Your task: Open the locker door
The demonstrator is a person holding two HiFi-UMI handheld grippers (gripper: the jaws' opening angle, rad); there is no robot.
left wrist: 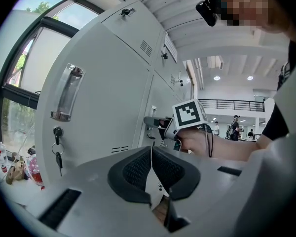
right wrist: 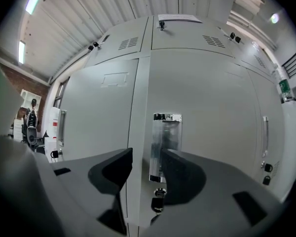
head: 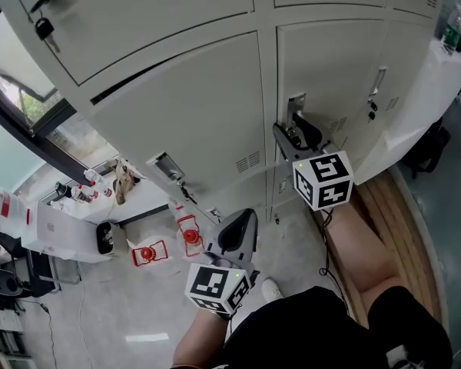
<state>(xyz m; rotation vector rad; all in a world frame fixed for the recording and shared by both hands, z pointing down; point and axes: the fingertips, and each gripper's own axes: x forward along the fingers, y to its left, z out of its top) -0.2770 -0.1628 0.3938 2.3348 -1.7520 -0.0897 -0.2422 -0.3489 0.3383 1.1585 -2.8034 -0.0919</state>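
Right tongs [right wrist: 147, 157] spread wide, chrome handle [right wrist: 165, 135] just ahead between them | left tongs [left wrist: 151, 152] pressed together, empty, low | locker door [right wrist: 212, 107] shut, dead ahead | now: centre on handle, pinch squarely, pull straight back, keeping clear of the key [right wrist: 158, 200] below

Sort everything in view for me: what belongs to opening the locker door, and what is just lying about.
For the job:
- locker door
- its chrome handle
- lock below it
- right claw, open at the handle

Lying about:
- red objects on the floor
- bottles by the window
- keys in the neighbouring locker
- left claw, shut, holding nothing
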